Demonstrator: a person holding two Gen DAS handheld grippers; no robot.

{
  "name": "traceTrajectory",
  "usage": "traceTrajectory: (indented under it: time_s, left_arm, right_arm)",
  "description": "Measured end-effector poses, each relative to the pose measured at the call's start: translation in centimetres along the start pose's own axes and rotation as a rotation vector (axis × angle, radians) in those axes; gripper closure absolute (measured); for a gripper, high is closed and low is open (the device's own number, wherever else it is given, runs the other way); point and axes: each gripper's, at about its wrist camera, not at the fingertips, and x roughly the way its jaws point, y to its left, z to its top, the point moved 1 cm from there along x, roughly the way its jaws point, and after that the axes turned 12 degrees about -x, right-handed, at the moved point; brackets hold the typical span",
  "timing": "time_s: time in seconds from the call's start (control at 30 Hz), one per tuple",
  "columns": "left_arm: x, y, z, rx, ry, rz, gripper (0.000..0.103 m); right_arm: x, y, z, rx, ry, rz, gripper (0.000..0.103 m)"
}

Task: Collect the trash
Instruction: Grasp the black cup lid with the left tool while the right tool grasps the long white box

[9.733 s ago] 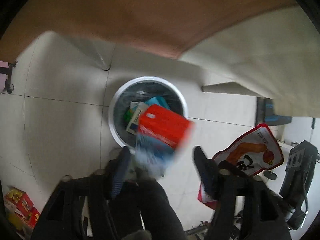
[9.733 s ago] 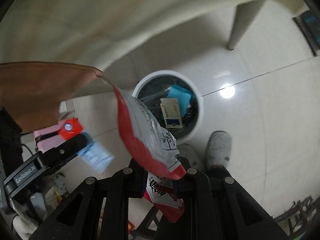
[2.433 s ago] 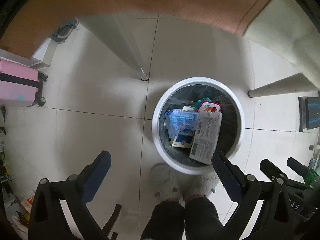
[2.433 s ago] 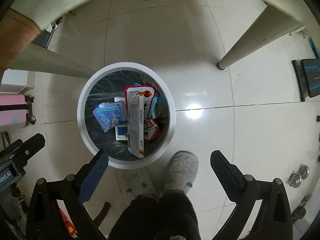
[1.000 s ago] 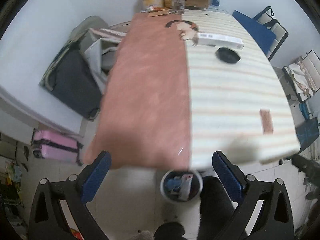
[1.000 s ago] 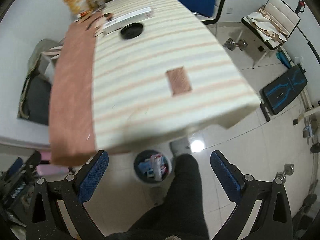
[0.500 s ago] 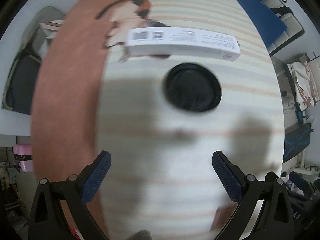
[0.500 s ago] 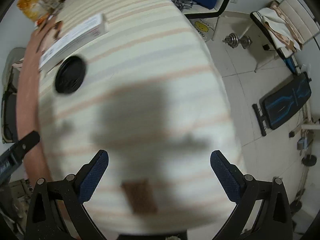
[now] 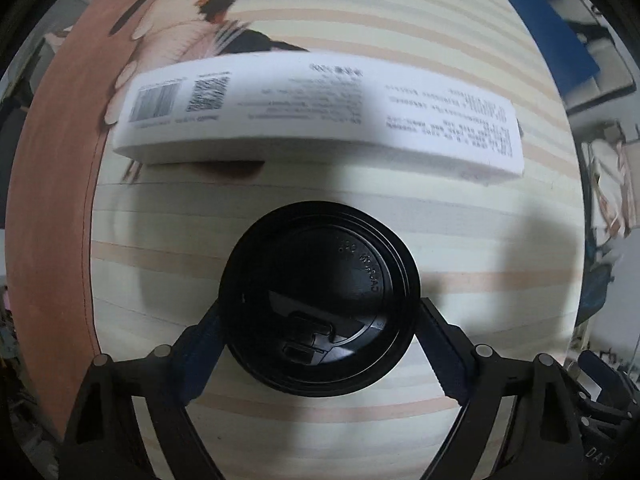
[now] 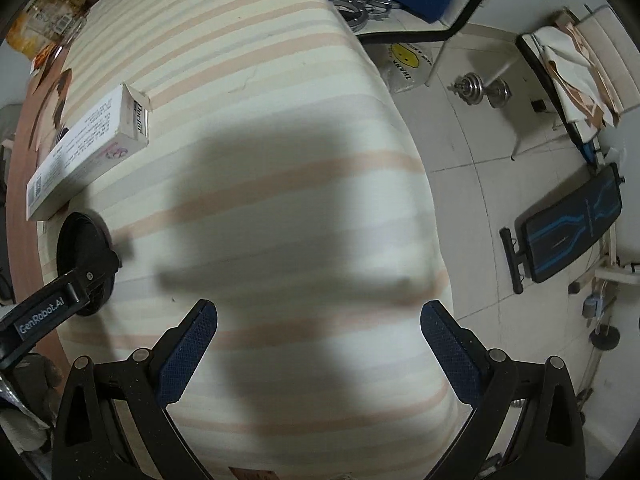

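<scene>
The light is soft and a bit dim in both views. A big grey shadow [image 10: 288, 216] lies across the middle of the striped table [image 10: 240, 60] in the right view. In the left view, the white box [image 9: 316, 116] at the top looks smeared and its small print is too fuzzy to read. The black lid [image 9: 320, 304] in the middle looks sharper. Both pictures bulge like a ball, and the corners go black
</scene>
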Motion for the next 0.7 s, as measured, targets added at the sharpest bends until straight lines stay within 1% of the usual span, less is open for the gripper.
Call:
traceTrajectory:
  time_s: [0.1, 0.17, 0.23, 0.27, 0.37, 0.47, 0.5, 0.6, 0.67, 0.7]
  left_arm:
    - [-0.8, 1.7, -0.3, -0.03, -0.025, 0.005, 0.016]
    - [-1.7, 4.0, -0.8, -0.067, -0.064, 0.035, 0.016]
    - [-2.6, 6.4, -1.4, -0.118, -0.094, 0.058, 0.016]
    - [-2.8, 7.6, -1.6, -0.142, -0.105, 0.071, 0.016]
    - [-3.5, 11.5, -2.6, -0.246, -0.125, 0.096, 0.016]
    - [-3.0, 13.7, -3.1, -0.302, -0.108, 0.099, 0.016]
    - [-2.9, 14.1, -3.3, -0.31, -0.105, 0.102, 0.016]
    - [-2.6, 14.8, -3.4, -0.32, -0.107, 0.111, 0.016]
    - [-2.5, 15.2, -3.4, -0.327, -0.109, 0.108, 0.016]
    - [-2.3, 14.7, -3.1, -0.333, -0.108, 0.107, 0.016]
  right_arm:
    - [-0.8, 1.8, 1.3, -0.091, -0.005, -0.014, 0.0]
    - [-1.8, 3.7, 2.7, -0.198, -0.018, -0.031, 0.0]
    - [-2.9, 6.0, 4.0, -0.327, -0.036, -0.051, 0.0]
    - [-3.6, 7.9, 5.0, -0.426, -0.052, -0.07, 0.0]
    - [-4.5, 13.0, 7.2, -0.658, -0.072, -0.144, 0.0]
    - [-3.3, 18.2, 9.4, -0.892, -0.061, -0.222, 0.0]
    - [-2.6, 19.3, 9.9, -0.94, -0.05, -0.238, 0.0]
    - [0.0, 22.0, 11.5, -1.06, -0.026, -0.288, 0.0]
    - [1.5, 22.9, 12.2, -1.111, -0.011, -0.327, 0.0]
    - [2.1, 23.1, 12.5, -1.117, -0.005, -0.333, 0.001]
